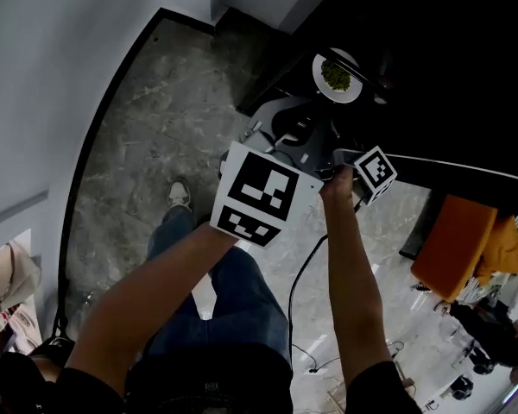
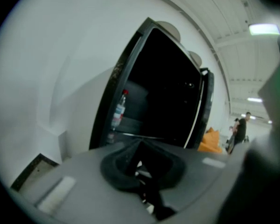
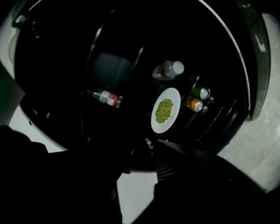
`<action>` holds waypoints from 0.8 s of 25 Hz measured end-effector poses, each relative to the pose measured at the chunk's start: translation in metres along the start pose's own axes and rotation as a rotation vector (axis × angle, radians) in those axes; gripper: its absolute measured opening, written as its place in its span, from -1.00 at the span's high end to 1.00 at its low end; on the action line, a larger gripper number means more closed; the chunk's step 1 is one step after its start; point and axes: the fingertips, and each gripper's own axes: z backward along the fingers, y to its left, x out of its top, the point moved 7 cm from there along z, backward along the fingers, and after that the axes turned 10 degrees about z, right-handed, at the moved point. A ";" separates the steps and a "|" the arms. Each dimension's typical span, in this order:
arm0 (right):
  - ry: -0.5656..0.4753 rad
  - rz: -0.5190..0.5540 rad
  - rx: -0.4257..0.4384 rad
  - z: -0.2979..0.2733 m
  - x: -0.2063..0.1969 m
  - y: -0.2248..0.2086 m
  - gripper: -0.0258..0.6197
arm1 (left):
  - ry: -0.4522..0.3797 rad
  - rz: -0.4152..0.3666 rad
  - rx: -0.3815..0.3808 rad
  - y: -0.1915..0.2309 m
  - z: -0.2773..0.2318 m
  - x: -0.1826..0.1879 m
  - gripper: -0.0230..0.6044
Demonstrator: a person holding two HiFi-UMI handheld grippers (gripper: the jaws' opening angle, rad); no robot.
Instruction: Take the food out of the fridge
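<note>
**We hold both grippers in front of the open fridge (image 2: 170,85), with the food inside it.**

Our right gripper (image 3: 137,171) has its jaws spread, and only pale floor shows between them. Just beyond its tips, the white plate (image 3: 173,96) of green food (image 3: 164,110) sits inside the dark fridge, near two cans (image 3: 198,99) and a bottle (image 3: 168,70). Our left gripper (image 1: 289,132) is close beside the right one. Its own view is filled by a blurred grey surface, so we cannot tell how its jaws stand.
</note>
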 end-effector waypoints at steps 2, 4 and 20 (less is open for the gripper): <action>-0.027 -0.062 -0.010 -0.012 0.001 -0.022 0.54 | 0.000 -0.010 -0.007 0.006 -0.007 -0.008 0.92; -0.047 -0.107 -0.016 -0.024 0.003 -0.042 0.53 | 0.001 -0.017 -0.007 0.014 -0.014 -0.016 0.92; -0.109 -0.305 0.021 -0.076 0.016 -0.084 0.74 | 0.024 -0.010 -0.011 0.041 -0.028 -0.053 0.92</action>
